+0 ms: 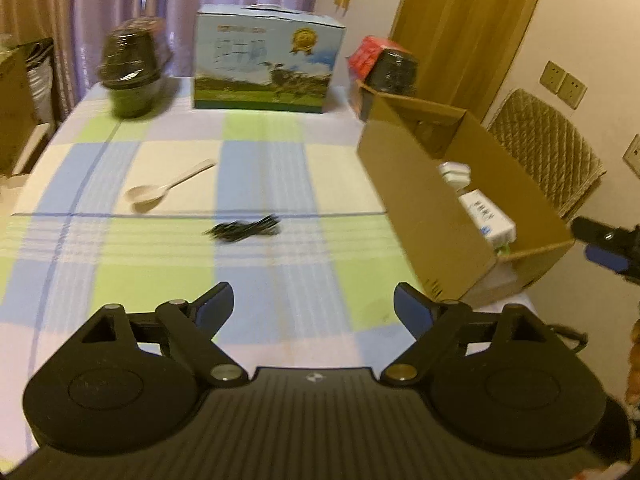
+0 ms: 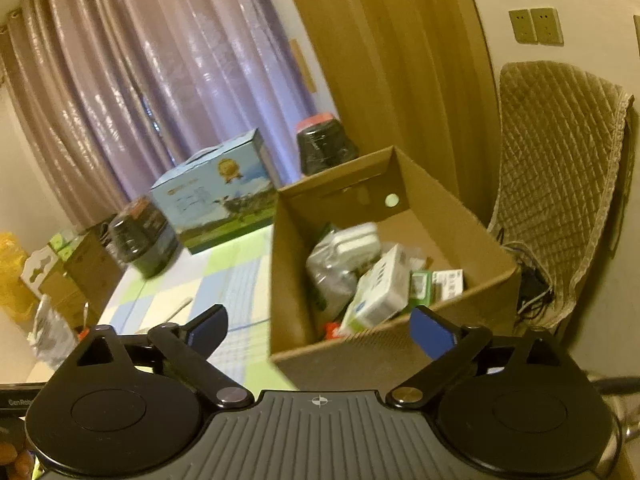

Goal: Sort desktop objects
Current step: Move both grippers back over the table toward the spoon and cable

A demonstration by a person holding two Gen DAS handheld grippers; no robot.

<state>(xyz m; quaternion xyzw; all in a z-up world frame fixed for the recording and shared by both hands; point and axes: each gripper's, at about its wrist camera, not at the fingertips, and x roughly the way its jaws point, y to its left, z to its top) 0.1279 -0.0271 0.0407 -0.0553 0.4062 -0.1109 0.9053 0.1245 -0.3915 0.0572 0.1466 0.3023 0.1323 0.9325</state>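
Note:
A pale spoon point(image 1: 164, 188) and a coiled black cable point(image 1: 244, 230) lie on the checked tablecloth point(image 1: 280, 152). My left gripper point(image 1: 314, 308) hovers open over the cloth, short of the cable, with nothing between its fingers. An open cardboard box point(image 1: 432, 216) stands on the table's right side, with white packets point(image 1: 486, 216) inside. My right gripper point(image 2: 320, 328) is open and empty just in front of the box point(image 2: 360, 352), which holds white and green cartons point(image 2: 384, 288) and a silvery pouch point(image 2: 332, 272). The right gripper's tip point(image 1: 604, 244) shows at the right edge of the left wrist view.
A blue printed carton point(image 1: 268, 60) stands at the table's far edge, with a dark wrapped jar point(image 1: 132, 68) to its left and a red-lidded dark jar point(image 1: 392, 64) behind the box. A quilted chair point(image 2: 560, 184) stands right of the box. Boxes and bags point(image 2: 60, 276) sit left of the table.

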